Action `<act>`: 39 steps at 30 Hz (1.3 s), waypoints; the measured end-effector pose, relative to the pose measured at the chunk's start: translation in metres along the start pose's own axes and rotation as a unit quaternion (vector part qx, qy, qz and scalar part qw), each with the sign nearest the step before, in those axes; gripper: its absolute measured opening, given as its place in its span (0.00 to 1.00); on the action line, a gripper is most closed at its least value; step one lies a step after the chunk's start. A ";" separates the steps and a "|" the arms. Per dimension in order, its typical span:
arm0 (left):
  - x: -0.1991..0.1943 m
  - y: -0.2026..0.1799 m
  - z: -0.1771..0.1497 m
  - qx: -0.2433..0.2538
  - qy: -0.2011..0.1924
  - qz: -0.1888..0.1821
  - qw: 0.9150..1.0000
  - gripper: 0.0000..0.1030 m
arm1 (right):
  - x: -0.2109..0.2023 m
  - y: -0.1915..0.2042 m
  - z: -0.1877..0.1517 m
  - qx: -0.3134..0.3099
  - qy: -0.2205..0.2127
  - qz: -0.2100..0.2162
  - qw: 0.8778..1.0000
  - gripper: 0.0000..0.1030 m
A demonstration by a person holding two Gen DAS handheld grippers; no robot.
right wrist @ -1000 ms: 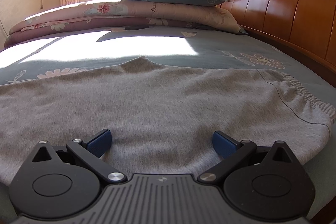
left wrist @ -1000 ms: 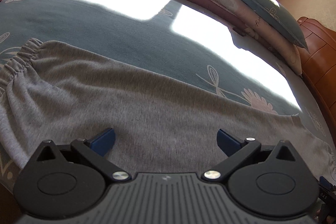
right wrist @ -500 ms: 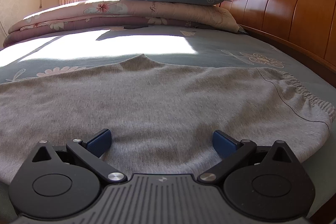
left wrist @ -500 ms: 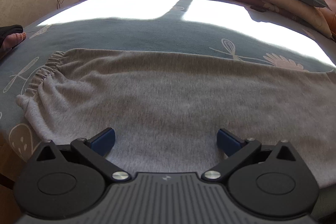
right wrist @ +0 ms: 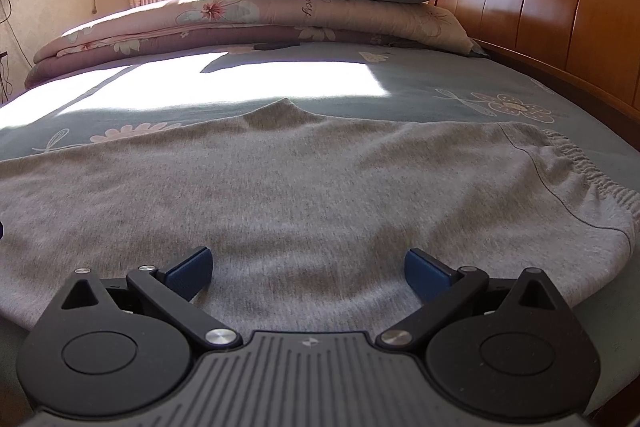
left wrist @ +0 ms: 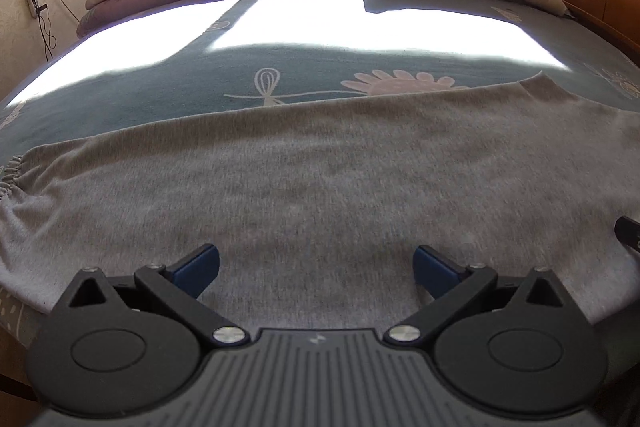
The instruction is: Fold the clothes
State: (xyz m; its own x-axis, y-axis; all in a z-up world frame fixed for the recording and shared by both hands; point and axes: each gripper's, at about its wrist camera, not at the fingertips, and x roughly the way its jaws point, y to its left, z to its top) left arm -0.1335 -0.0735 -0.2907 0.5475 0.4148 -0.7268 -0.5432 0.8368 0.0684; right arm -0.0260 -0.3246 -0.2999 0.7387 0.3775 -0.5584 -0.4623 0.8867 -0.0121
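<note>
Swinging right, my left gripper (left wrist: 316, 263) now faces the pants (left wrist: 320, 179) middle. Both grippers, right (right wrist: 308, 269) too, hang open and empty. Pants lie flat on the bed (right wrist: 440, 87). Next I must grab the near edge.

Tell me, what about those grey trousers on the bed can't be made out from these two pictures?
- Near edge of the grey trousers: hidden under the left tool in the left wrist view, and under the right tool in the right wrist view.
- Gathered cuff: cut off by the left wrist view's left edge.
- Underside, and whether one leg lies on the other: covered by the top layer.
- Small dark object by the quilt: too small to identify.
</note>
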 end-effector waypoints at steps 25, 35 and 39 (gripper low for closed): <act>-0.017 0.009 -0.029 -0.036 -0.030 -0.021 0.999 0.99 | -0.001 0.002 -0.002 -0.015 0.004 -0.004 1.000 1.00; -0.010 -0.015 0.031 -0.022 -0.047 -0.094 0.994 0.99 | -0.001 0.002 -0.002 -0.017 0.004 -0.004 1.000 1.00; 0.014 -0.033 0.041 -0.009 -0.028 -0.093 0.995 0.99 | -0.001 0.002 -0.002 -0.018 0.002 -0.003 1.000 1.00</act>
State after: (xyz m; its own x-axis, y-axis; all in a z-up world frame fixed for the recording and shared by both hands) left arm -0.0818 -0.0809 -0.2754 0.6739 0.2728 -0.6866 -0.4396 0.8950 -0.0758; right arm -0.0286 -0.3240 -0.3010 0.7399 0.3706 -0.5615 -0.4746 0.8790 -0.0453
